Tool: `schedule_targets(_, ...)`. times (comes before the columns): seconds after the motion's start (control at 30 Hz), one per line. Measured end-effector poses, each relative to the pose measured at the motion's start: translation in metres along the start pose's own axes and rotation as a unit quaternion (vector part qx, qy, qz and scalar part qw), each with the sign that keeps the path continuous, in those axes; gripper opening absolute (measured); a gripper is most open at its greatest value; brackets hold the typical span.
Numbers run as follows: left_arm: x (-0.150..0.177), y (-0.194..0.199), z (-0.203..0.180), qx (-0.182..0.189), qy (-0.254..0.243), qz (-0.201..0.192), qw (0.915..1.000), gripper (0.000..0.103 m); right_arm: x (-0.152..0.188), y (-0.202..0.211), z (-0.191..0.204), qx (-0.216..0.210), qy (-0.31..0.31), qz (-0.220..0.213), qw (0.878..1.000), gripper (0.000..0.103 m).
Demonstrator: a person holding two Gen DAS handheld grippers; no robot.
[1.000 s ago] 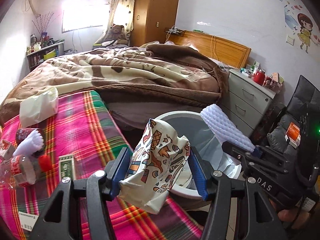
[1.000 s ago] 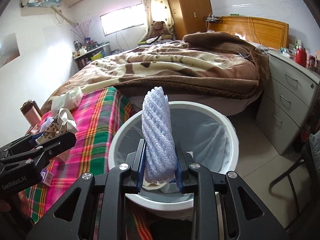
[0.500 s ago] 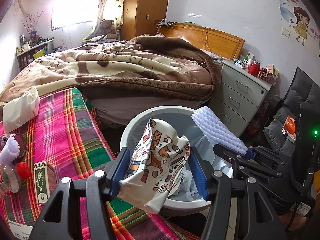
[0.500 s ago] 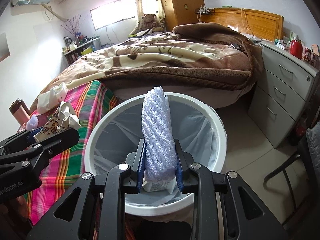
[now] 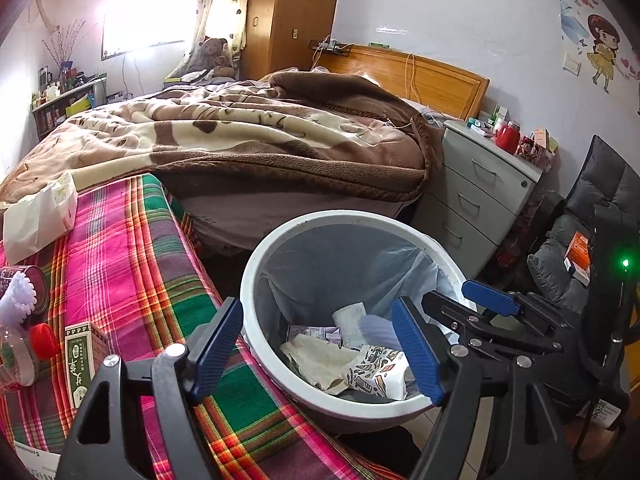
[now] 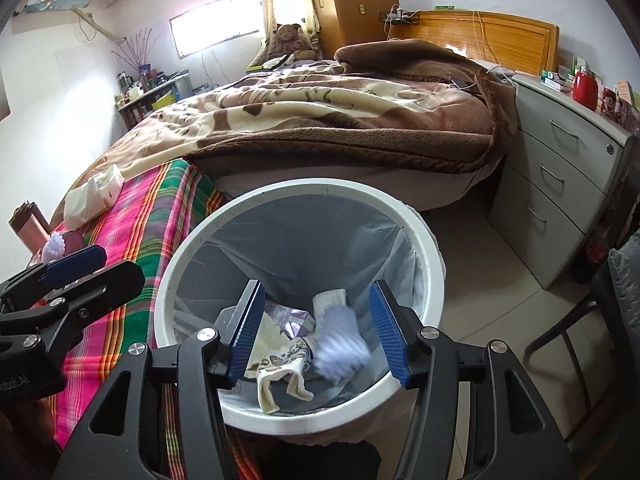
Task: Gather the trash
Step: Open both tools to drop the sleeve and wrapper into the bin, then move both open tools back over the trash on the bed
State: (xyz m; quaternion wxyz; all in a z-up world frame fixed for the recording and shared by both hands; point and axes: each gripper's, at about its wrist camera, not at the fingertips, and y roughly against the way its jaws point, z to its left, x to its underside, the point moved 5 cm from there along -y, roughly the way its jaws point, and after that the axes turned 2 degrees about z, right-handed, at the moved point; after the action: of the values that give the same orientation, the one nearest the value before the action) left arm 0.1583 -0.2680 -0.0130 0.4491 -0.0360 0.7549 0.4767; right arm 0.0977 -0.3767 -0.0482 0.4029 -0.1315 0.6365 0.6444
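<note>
On the plaid-covered worktop (image 5: 132, 264) at the left, several things are not yet collected: a white paper bag (image 5: 38, 216) at the far edge, a foam fruit net (image 5: 18, 300) on a small can, a bottle with a red cap (image 5: 42, 340) and a green-and-white box (image 5: 82, 360). These look like the trash that is left. Further right, the left hand-held gripper (image 5: 320, 348) has just been opening; its blue pads stand spread with nothing between them, above the white bin (image 5: 256, 264). Inside the lined bin lie the patterned wrapper (image 5: 376, 372) and the white foam sleeve (image 6: 340, 344), blurred as if falling, among older scraps. The right hand-held gripper (image 6: 320, 336) has likewise just been opening and is empty over the bin. So two pieces are delivered, and I judge the task partway done.
</note>
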Motion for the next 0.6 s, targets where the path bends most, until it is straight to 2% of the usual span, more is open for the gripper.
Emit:
schedule_targets(0.2, 0.002, 0.010, 0.007, -0.003, 0.006, -0.007, 1.0000, 0.079, -0.001, 0.004, 0.005, -0.002, 0.001, -0.004, 1.000, 0.057)
schedule_targets(0.3, 0.005, 0.019, 0.013, -0.003, 0.009, -0.013, 0.9999, 0.080, -0.001, 0.006, 0.011, -0.007, 0.006, -0.008, 1.000, 0.060)
schedule_targets(0.6, 0.016, 0.053, 0.045, -0.020, 0.021, -0.035, 0.9990, 0.081, -0.004, 0.012, 0.035, -0.029, 0.013, -0.021, 0.999, 0.062)
